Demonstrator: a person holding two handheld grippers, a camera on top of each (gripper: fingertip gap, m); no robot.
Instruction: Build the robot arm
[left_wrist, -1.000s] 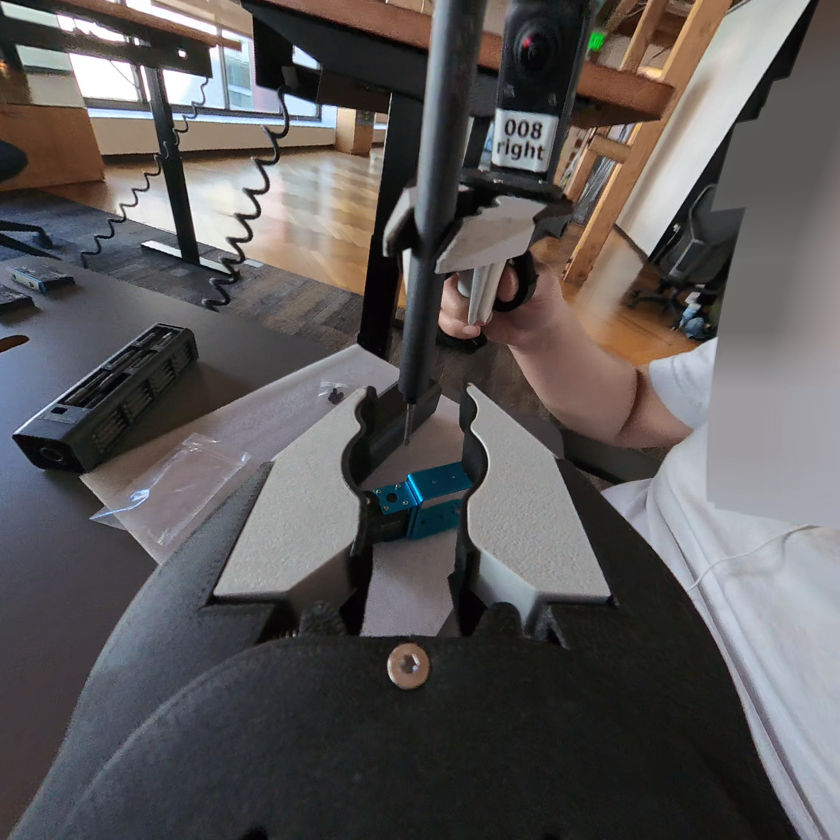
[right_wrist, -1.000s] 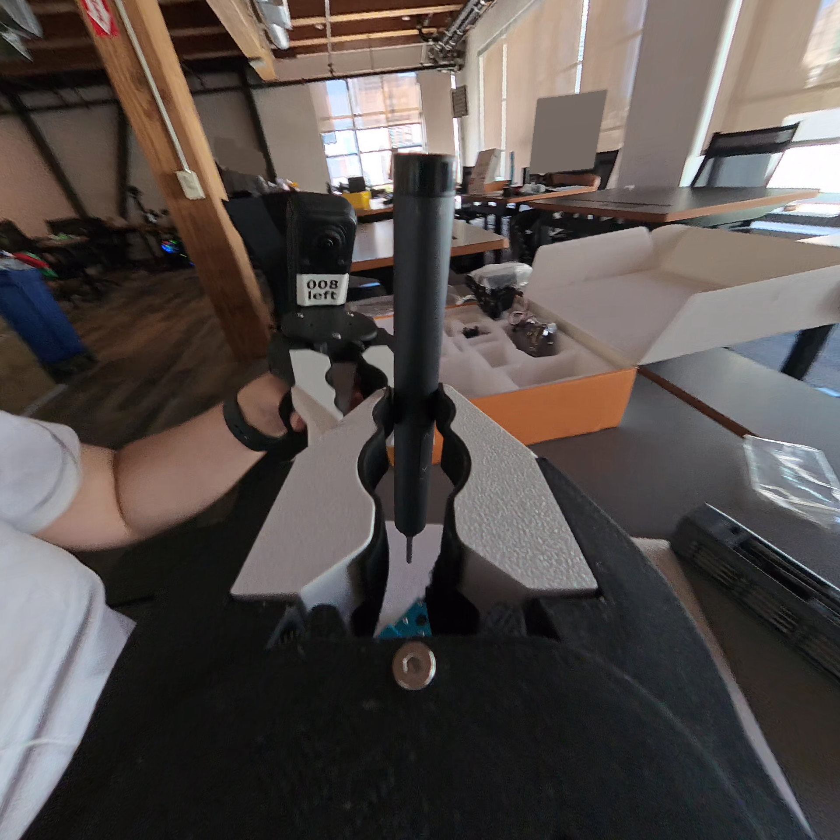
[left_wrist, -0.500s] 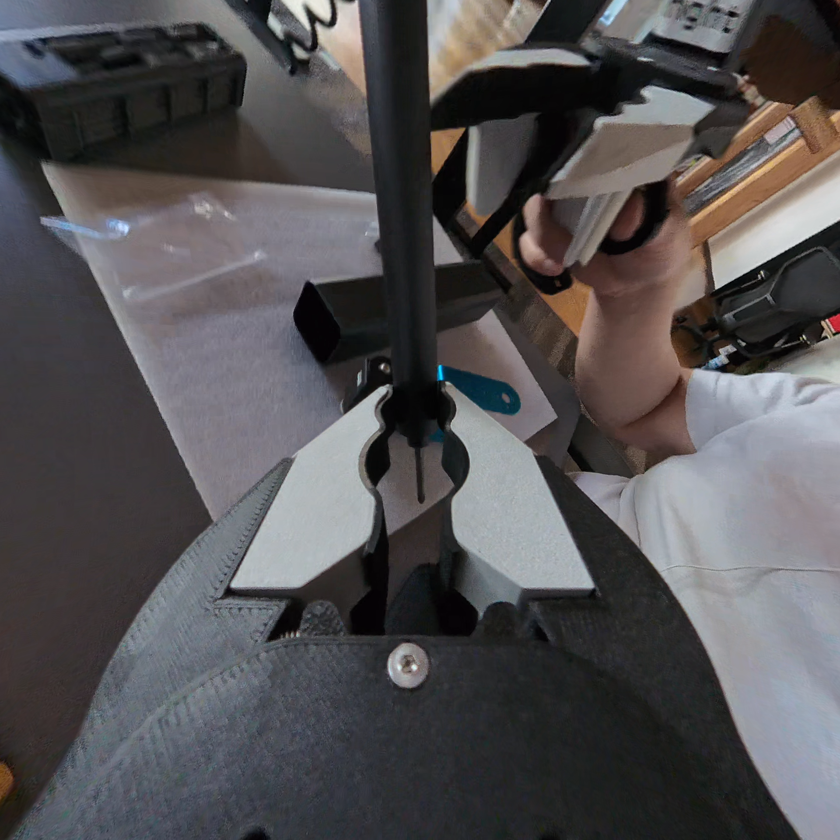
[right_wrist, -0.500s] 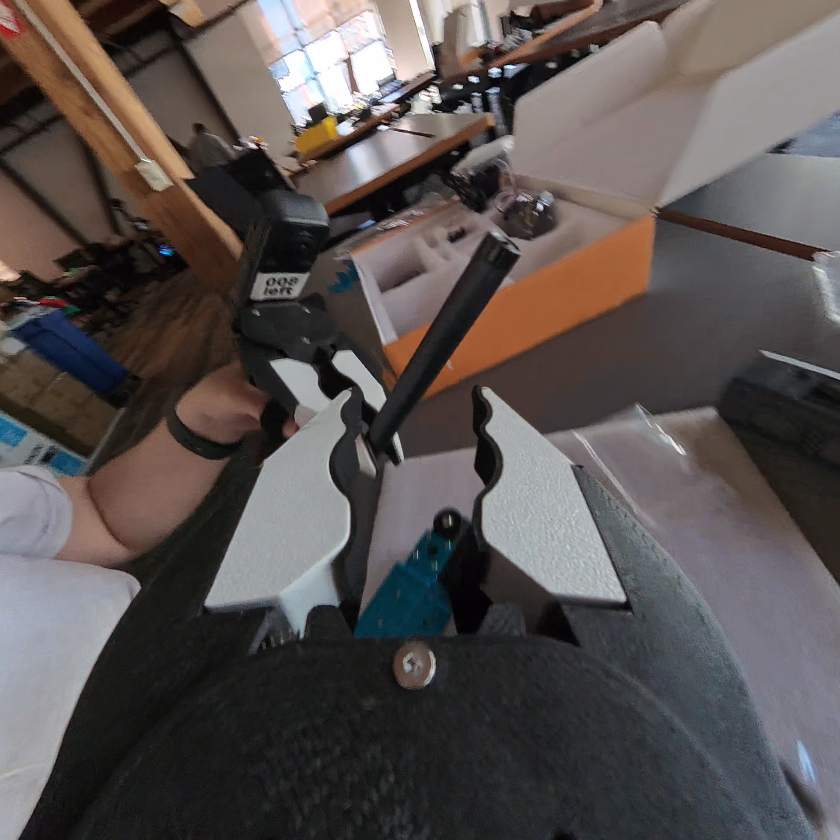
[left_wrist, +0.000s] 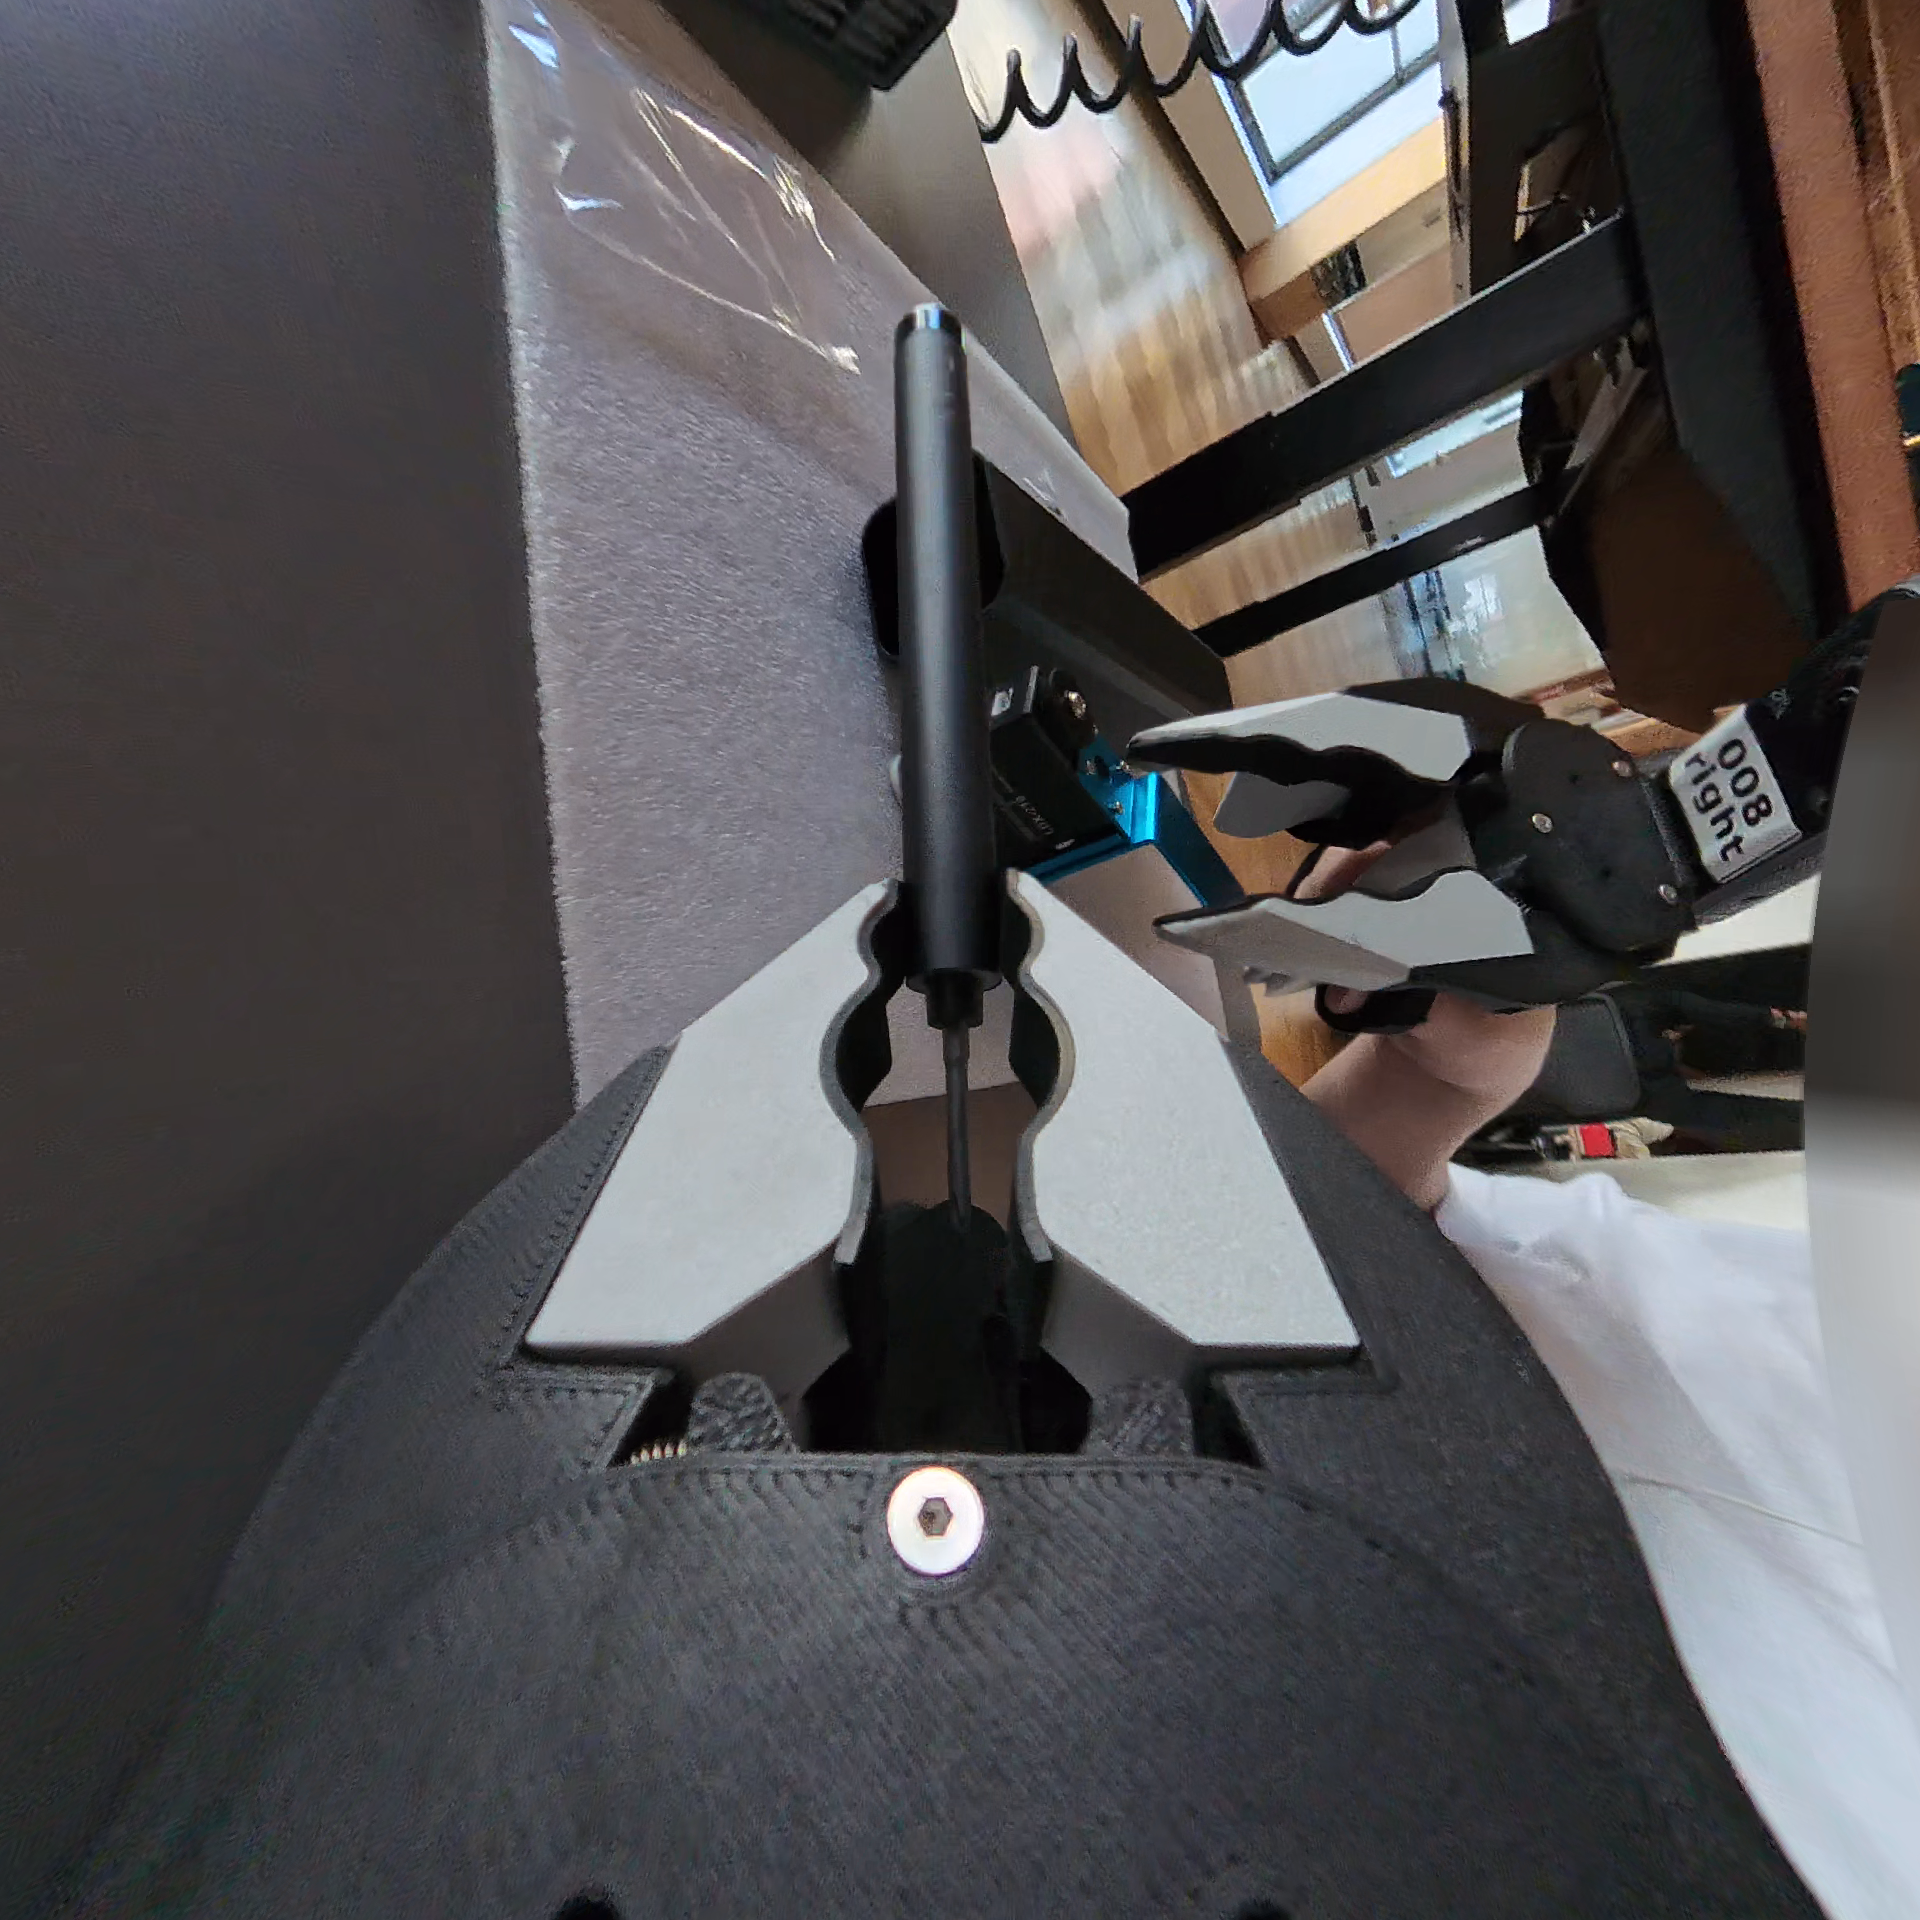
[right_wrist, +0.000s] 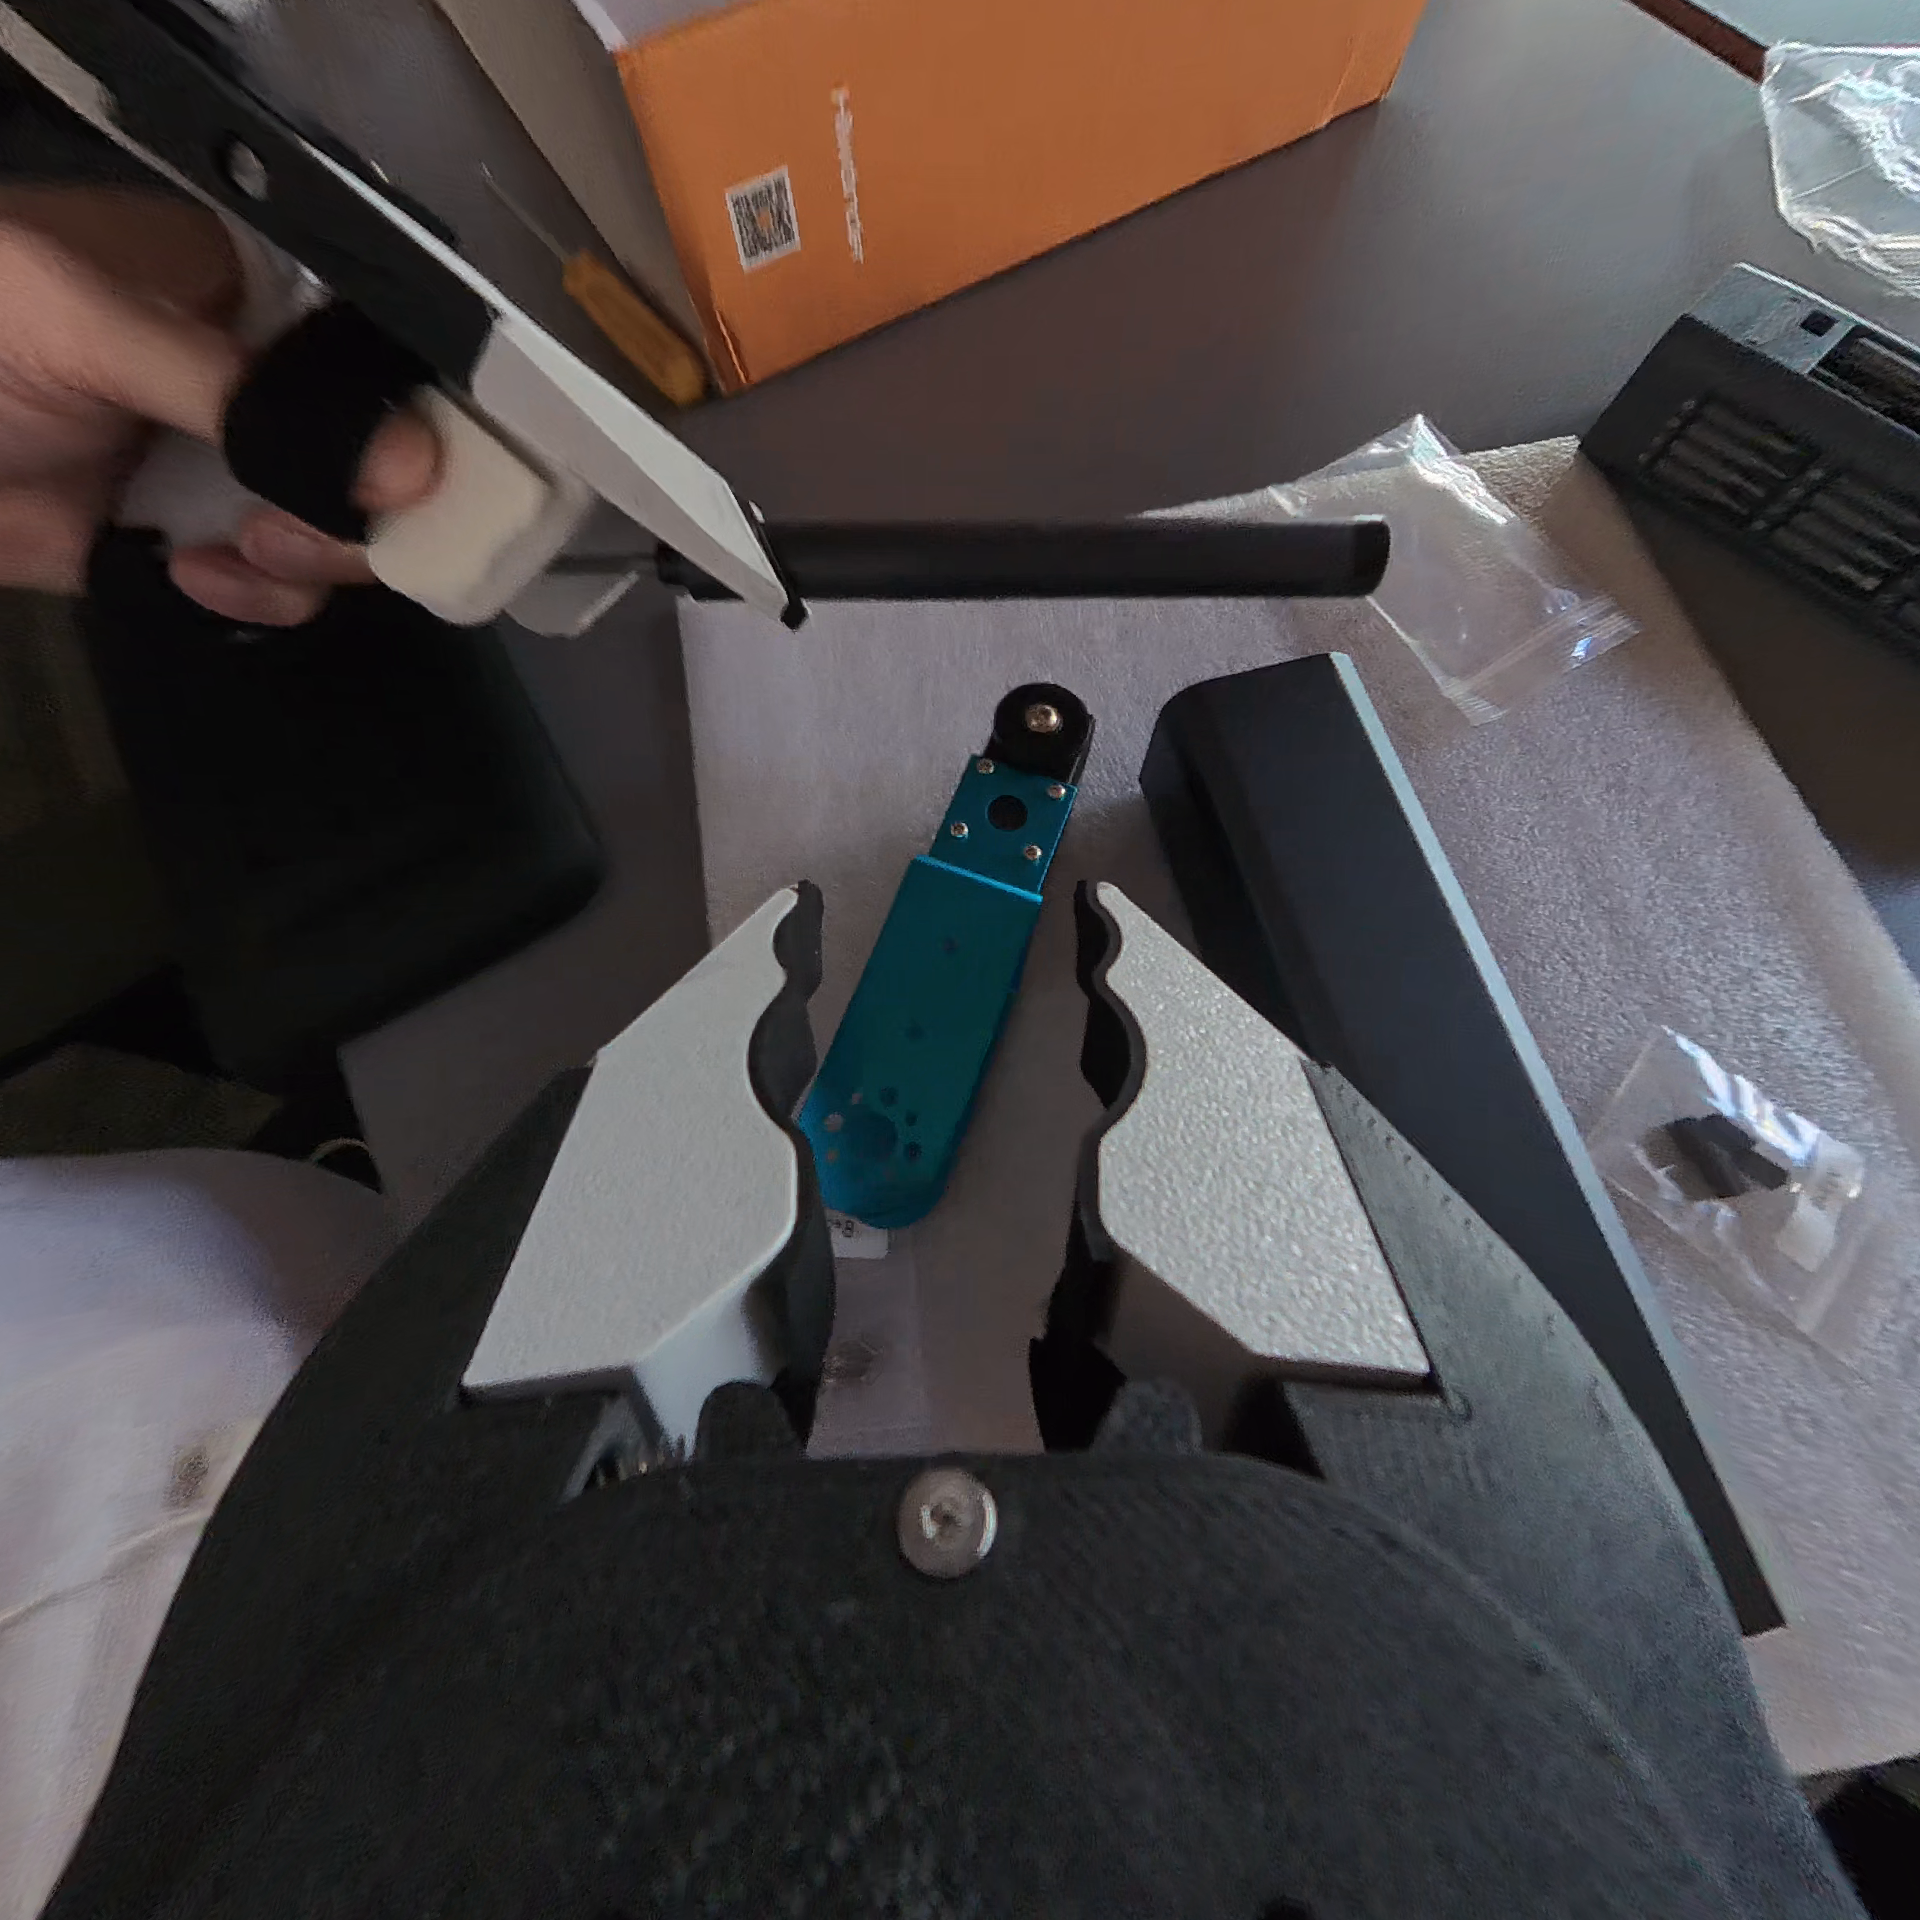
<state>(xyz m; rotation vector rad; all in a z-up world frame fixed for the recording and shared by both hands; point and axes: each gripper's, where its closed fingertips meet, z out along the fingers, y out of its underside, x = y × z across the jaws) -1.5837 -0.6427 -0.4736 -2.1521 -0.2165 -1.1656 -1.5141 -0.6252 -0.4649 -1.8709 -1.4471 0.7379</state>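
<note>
My left gripper (left_wrist: 940, 920) is shut on a black pen-style screwdriver (left_wrist: 933, 623), gripped near its bit end. In the right wrist view the left gripper (right_wrist: 774, 587) holds the screwdriver (right_wrist: 1070, 556) level above the white foam mat (right_wrist: 1558, 790). My right gripper (right_wrist: 943, 904) is open and empty, its fingers on either side of a blue metal bracket (right_wrist: 956, 997) with a black servo part (right_wrist: 1039, 727) at its far end. The bracket lies on the mat. In the left wrist view the right gripper (left_wrist: 1148, 831) hovers open at the bracket (left_wrist: 1117, 816).
A black rectangular sleeve (right_wrist: 1351, 883) lies right of the bracket. An orange box (right_wrist: 987, 156) stands behind, a black bit case (right_wrist: 1787, 478) at the right. Clear plastic bags (right_wrist: 1455, 551) (right_wrist: 1745, 1174) lie on the mat. The person's white shirt is near the table edge. About 8 cm separates my left fingertips from my right. Left tips and right tips are each some 25 cm from the black bit case (right_wrist: 1787, 478).
The right gripper let go of the screwdriver and opened; the left gripper shut on it and swung it level. The right gripper dropped down over the blue bracket.
</note>
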